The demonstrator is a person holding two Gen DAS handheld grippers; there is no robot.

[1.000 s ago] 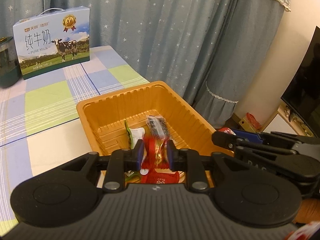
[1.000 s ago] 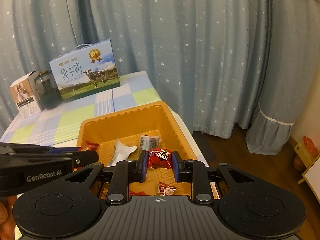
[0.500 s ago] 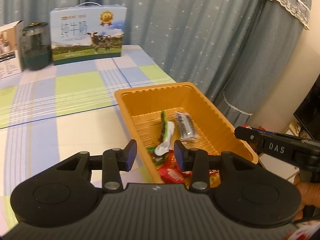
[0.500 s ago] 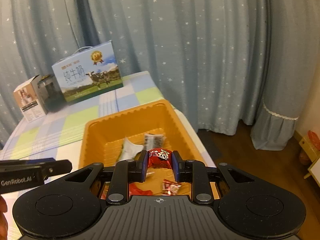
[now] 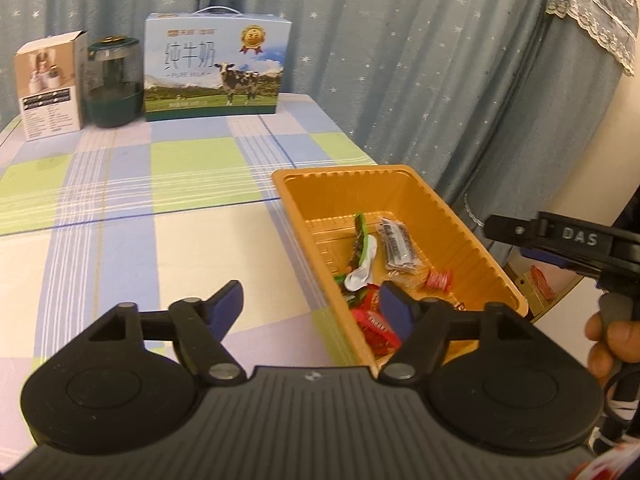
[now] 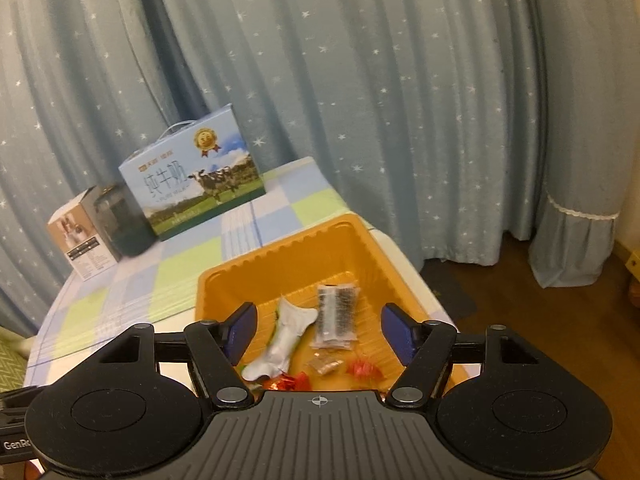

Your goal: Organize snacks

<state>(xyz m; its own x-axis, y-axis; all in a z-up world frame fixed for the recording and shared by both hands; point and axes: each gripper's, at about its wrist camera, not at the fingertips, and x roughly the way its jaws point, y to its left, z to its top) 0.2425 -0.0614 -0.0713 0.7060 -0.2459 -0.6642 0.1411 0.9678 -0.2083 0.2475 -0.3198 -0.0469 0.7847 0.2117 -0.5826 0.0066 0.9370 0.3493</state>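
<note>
An orange plastic tray (image 5: 472,240) sits at the table's right edge and holds several snack packets: a black-and-clear packet (image 5: 398,246), a white-and-green packet (image 5: 362,264) and red wrappers (image 5: 374,320). My left gripper (image 5: 312,306) is open and empty above the tray's near left corner. My right gripper (image 6: 318,328) is open and empty above the tray (image 6: 280,264), over the black packet (image 6: 336,314), the white packet (image 6: 284,340) and a red candy (image 6: 362,370). The right gripper's body shows at the right in the left wrist view (image 5: 560,240).
A milk carton box (image 5: 216,68), a dark green jar (image 5: 114,84) and a small white box (image 5: 48,84) stand at the table's far edge. The checked tablecloth (image 5: 140,200) spreads left of the tray. Starred curtains (image 6: 360,80) hang behind.
Both grippers have opened. The left let go of its red snack first, the right dropped its red packet into the tray. The left gripper swung left and back from the tray.
</note>
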